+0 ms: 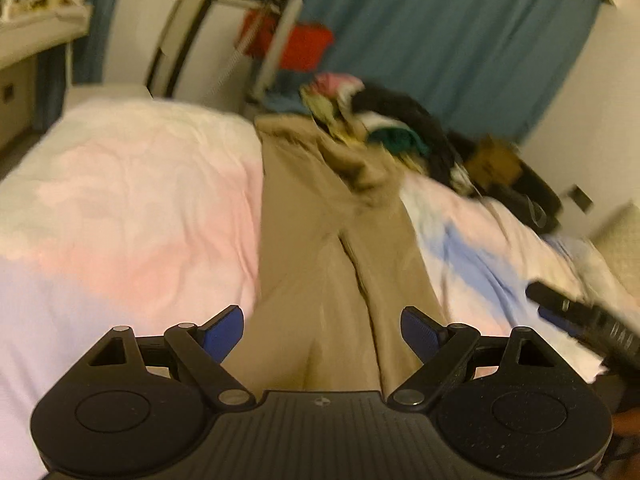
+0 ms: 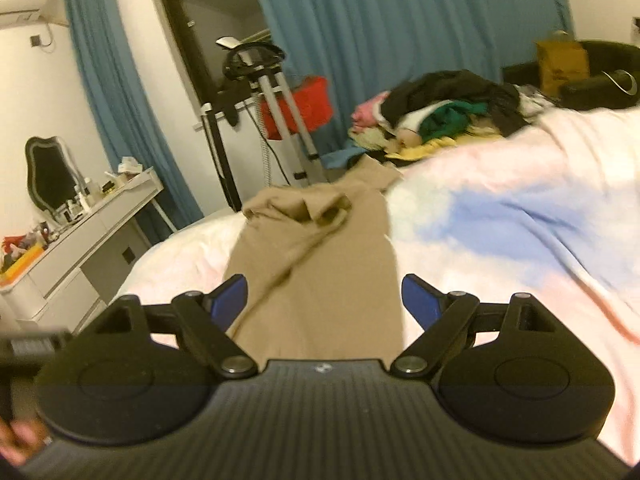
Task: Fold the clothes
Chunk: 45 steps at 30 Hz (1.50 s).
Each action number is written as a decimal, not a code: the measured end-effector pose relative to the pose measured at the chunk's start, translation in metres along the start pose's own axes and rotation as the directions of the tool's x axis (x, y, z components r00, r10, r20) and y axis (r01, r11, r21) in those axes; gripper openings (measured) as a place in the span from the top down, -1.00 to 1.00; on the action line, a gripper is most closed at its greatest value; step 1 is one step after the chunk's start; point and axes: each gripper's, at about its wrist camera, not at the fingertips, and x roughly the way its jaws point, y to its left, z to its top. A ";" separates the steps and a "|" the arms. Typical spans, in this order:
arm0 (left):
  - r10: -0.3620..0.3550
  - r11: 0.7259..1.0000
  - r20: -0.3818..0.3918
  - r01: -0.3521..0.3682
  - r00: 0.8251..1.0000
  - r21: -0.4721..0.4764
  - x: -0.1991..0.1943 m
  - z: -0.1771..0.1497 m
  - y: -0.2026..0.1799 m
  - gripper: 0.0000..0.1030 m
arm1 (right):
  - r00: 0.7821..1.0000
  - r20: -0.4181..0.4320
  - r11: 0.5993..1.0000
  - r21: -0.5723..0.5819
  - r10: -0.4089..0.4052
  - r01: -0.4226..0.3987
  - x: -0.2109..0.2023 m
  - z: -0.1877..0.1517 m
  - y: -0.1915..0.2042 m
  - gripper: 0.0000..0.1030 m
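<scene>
Trousers (image 1: 320,248): beige pair lying lengthwise on the bed, legs running from my left gripper at 6 o'clock up to a rumpled end near 12 o'clock; in the right wrist view they stretch from between my fingers toward 12 o'clock, the far end creased and folded over.
Bed (image 1: 120,200): covered in a pink, white and blue sheet, spread out to 9 o'clock and 3 o'clock of the trousers.
Clothes pile (image 2: 440,116): dark, green, yellow and pink garments heaped at 1 o'clock on the far corner of the bed, just beside the trousers' far end.
My left gripper (image 1: 322,330): fingers spread wide, pressing on nothing; the trousers lie below the gap.
My right gripper (image 2: 324,300): fingers also wide apart, nothing pinched, beige cloth showing beneath them; from the left wrist it shows blurred at 4 o'clock.
</scene>
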 end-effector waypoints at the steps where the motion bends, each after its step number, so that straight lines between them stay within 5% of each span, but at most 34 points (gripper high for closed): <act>1: -0.017 1.000 -0.040 0.017 0.999 -0.012 -0.004 0.002 0.007 -0.70 | 1.000 -0.006 1.000 0.014 -0.002 0.002 -0.006 -0.005 -0.004 -0.66; 6: -0.031 0.995 -0.175 0.013 0.984 -0.101 -0.013 0.012 0.061 -0.70 | 0.999 -0.033 0.996 0.085 -0.008 0.010 -0.018 -0.018 -0.015 -0.66; 10: -0.094 0.988 -0.311 0.051 0.946 -0.144 0.009 0.004 0.101 -0.63 | 1.000 -0.029 0.995 0.104 -0.005 0.008 -0.017 -0.017 -0.015 -0.66; 13: -0.127 0.978 -0.404 0.048 0.906 -0.201 0.029 -0.002 0.125 -0.29 | 0.999 -0.033 0.994 0.110 -0.019 0.023 -0.016 -0.019 -0.017 -0.66; 19: -0.042 0.998 -0.497 0.055 0.867 0.012 0.045 -0.009 0.124 -0.04 | 0.996 -0.072 0.980 0.188 -0.049 0.062 -0.007 -0.024 -0.036 -0.66; 21: -0.045 0.993 -0.520 0.097 0.853 0.074 0.043 -0.012 0.116 0.28 | 0.995 -0.087 0.975 0.216 -0.038 0.056 -0.005 -0.026 -0.040 -0.66; 23: -0.012 0.981 -0.538 0.114 0.843 0.157 0.041 -0.014 0.103 0.91 | 0.994 -0.102 0.969 0.244 -0.026 0.050 -0.002 -0.028 -0.045 -0.66; 27: 0.077 0.917 -0.480 0.127 0.874 0.379 0.018 -0.014 0.057 0.97 | 0.994 -0.108 0.965 0.260 -0.006 0.034 -0.002 -0.028 -0.046 -0.66; 32: 0.071 0.838 -0.449 0.191 0.891 0.512 -0.024 -0.029 -0.015 0.98 | 0.994 -0.105 0.960 0.278 0.015 0.015 -0.005 -0.027 -0.048 -0.66; 37: 0.065 0.833 -0.415 0.180 0.908 0.524 -0.032 -0.050 -0.065 0.98 | 0.996 -0.086 0.953 0.304 0.032 -0.005 -0.009 -0.026 -0.052 -0.66; 45: 0.042 0.880 -0.408 0.160 0.912 0.447 0.012 -0.081 -0.104 0.99 | 0.996 -0.076 0.937 0.349 0.041 -0.012 -0.013 -0.025 -0.063 -0.66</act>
